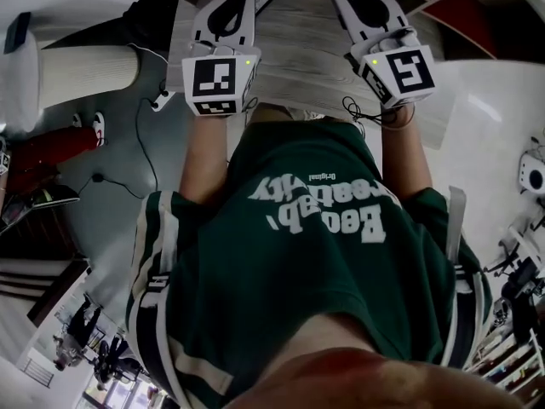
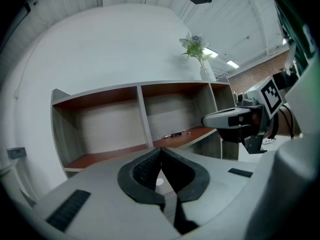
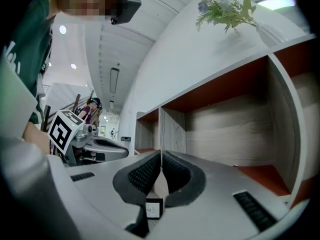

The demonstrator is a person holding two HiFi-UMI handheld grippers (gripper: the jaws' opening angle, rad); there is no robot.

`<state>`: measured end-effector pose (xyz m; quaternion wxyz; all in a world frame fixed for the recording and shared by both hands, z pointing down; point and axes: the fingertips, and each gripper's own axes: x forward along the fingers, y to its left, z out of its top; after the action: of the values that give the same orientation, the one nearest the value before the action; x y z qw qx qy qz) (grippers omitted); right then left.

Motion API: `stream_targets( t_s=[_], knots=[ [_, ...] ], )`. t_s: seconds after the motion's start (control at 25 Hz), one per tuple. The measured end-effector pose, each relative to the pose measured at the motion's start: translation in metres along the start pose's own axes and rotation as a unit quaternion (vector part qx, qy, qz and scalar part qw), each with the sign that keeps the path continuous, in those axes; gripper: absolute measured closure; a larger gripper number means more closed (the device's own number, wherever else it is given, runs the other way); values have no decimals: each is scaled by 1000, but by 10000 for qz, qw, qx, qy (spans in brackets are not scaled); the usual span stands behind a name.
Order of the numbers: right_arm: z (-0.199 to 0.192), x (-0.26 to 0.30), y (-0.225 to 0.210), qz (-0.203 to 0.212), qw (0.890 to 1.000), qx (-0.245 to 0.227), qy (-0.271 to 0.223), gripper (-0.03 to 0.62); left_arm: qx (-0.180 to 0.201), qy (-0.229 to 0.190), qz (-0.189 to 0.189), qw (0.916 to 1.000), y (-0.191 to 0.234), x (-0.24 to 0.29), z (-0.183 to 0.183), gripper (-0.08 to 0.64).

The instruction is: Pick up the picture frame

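Left gripper view showed the white left gripper (image 2: pixel 161 153) pressed together and empty, like the white right gripper (image 3: pixel 161 155), before a grey-and-russet open wooden shelf (image 2: pixel 145 119). No picture frame appeared anywhere. Likely light, rigid, glass-fronted: pinch its border gently.

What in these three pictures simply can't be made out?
- Picture frame: it shows in none of the views.
- Small dark thing on the shelf, left gripper view: too small to name.
- Label below the right tongs, right gripper view: print too small to read.
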<state>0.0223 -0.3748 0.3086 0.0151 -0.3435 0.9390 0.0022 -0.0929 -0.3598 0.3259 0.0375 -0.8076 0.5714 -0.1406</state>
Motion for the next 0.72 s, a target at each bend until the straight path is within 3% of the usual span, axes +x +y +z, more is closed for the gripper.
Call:
stream_targets(
  t_s=[0.44,0.72],
  knots=[
    [-11,30,-4,144,9997,67,169,555,-65,238,67,9997,27,21,-15,541],
    [-24,40,-12,43,9994,81,331,555,-161,823,-328,9959,36,36,-51,540]
  ],
)
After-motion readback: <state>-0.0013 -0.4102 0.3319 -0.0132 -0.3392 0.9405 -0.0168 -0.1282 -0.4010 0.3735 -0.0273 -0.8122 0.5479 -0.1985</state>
